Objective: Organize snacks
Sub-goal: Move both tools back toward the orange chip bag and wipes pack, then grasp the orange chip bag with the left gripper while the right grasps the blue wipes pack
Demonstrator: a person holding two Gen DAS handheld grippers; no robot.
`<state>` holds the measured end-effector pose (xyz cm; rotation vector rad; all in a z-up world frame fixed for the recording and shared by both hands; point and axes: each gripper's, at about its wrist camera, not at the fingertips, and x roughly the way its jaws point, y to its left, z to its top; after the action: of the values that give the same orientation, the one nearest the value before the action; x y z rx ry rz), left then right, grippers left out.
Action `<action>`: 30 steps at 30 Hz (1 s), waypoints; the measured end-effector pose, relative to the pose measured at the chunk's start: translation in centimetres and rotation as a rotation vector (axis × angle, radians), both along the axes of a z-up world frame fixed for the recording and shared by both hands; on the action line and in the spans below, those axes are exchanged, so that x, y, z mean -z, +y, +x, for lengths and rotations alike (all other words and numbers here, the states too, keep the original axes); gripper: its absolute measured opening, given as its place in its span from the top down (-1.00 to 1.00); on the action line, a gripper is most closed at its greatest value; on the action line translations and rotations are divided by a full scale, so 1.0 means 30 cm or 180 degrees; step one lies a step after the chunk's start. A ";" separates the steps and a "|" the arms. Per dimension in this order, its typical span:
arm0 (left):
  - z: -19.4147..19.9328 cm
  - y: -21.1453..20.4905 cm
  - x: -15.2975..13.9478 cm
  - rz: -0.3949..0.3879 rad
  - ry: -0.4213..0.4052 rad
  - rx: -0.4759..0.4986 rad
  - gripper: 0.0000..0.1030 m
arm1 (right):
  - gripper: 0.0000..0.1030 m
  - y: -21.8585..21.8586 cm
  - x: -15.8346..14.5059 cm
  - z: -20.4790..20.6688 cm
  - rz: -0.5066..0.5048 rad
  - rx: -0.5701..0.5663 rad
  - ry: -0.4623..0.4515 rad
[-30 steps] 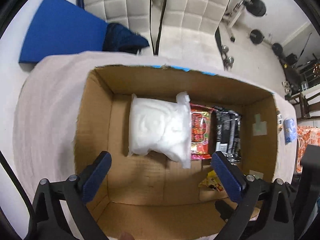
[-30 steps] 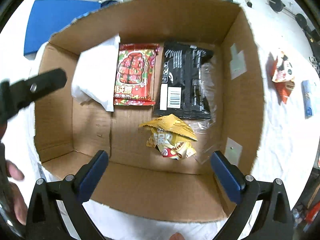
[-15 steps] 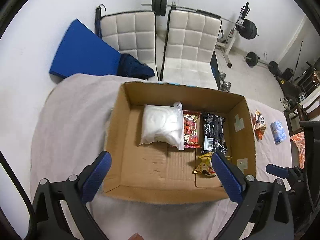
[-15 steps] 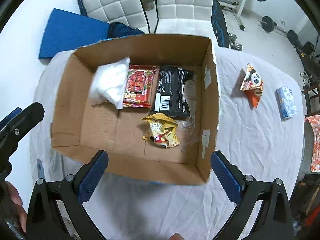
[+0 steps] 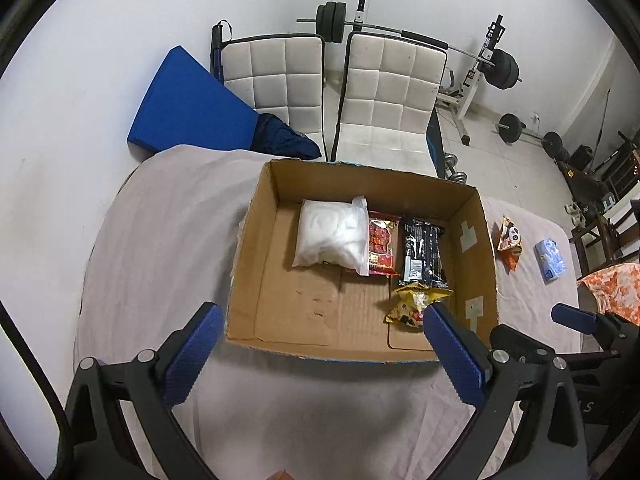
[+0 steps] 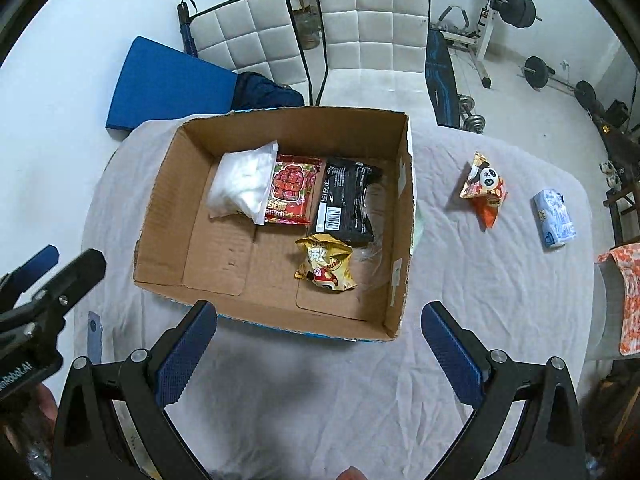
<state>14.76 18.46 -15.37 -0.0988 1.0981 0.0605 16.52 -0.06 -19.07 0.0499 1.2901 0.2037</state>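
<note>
A cardboard box stands on the white-clothed table. Inside lie a white bag, a red packet, a black packet and a crumpled yellow packet. The same box holds the white bag in the left wrist view. Right of the box, on the cloth, lie an orange panda snack and a blue packet. My left gripper and my right gripper both hang open and empty above the table's near side, in front of the box.
Two white padded chairs stand behind the table, with a blue mat and dark cloth beside them. Weights and a barbell rack fill the back right. An orange patterned cloth lies at the right edge.
Both grippers have pulled up and back from inside the box, so the whole box and table now show. The snacks have not moved.
</note>
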 end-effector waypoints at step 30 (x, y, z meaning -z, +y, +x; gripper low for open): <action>0.696 -1.185 0.372 -0.0226 0.1095 0.1633 -0.94 | -1.00 -1.248 0.285 0.433 -0.0225 0.1124 0.0534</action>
<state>35.63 -17.10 -26.52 0.1369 1.4401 -0.4359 29.51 -37.50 -27.61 0.2363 1.4309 -0.1518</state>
